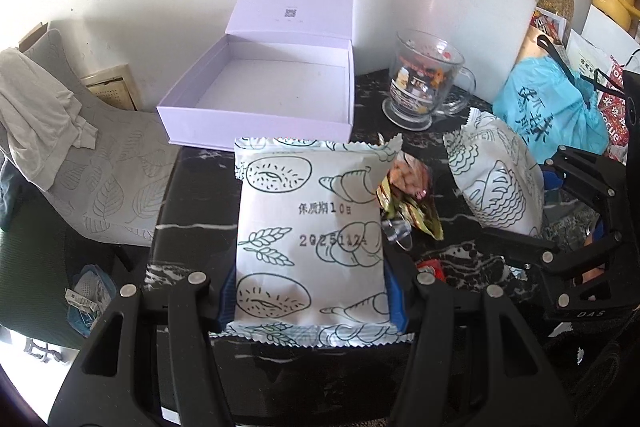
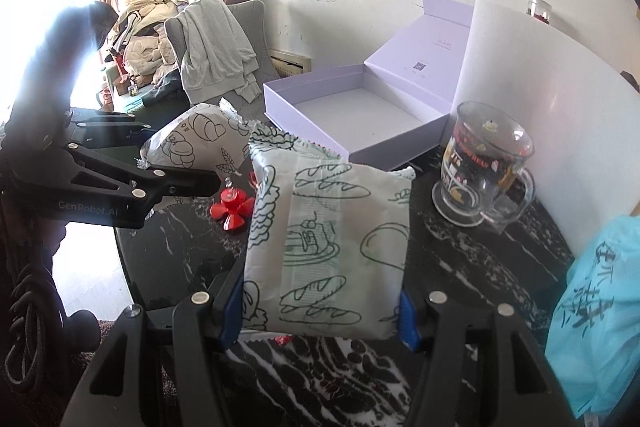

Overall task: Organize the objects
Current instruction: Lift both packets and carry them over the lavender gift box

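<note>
The left gripper (image 1: 314,291) squeezes a puffy white bread pack (image 1: 310,227) with drawn bagels, croissants and a printed date, held above the near edge of the black marble table (image 1: 192,187). The right gripper (image 2: 320,315) squeezes a second bread pack (image 2: 332,247) with drawn loaves. The open purple box (image 1: 260,95) sits at the far left, and the small snack wrappers (image 1: 408,195) between the packs are half hidden and hard to make out.

Open box (image 1: 256,87) stands behind both held packets; glass mug (image 1: 426,79) right of it.
</note>
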